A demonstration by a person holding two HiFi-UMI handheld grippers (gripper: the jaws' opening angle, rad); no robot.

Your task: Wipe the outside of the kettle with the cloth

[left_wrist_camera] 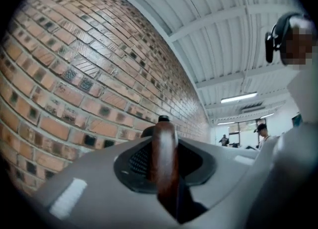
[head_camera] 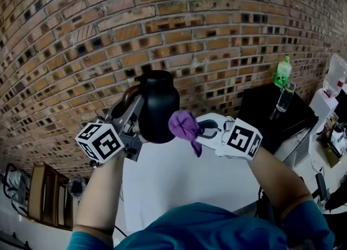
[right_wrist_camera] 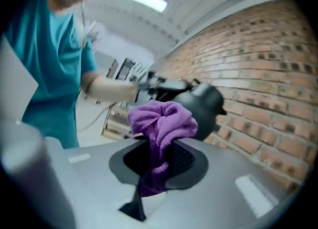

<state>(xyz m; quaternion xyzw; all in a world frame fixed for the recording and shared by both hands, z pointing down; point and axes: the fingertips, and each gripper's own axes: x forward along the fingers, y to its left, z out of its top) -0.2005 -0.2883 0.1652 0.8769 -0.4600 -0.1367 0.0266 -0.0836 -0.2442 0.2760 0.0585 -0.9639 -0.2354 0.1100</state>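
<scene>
Bulging past right jaws, cloth (right_wrist_camera: 161,119) seemingly touches kettle (head_camera: 158,102).

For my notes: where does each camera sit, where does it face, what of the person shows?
Head view: on the head, facing down at table, kettle, cloth; both forearms, left gripper, right gripper show.
Left gripper view: on that gripper, facing along jaws shut on the kettle handle; a head at right.
Right gripper view: on that gripper, facing jaws shut on the cloth; teal shirt, left forearm.
Shared: head and right gripper views show kettle and cloth.
</scene>
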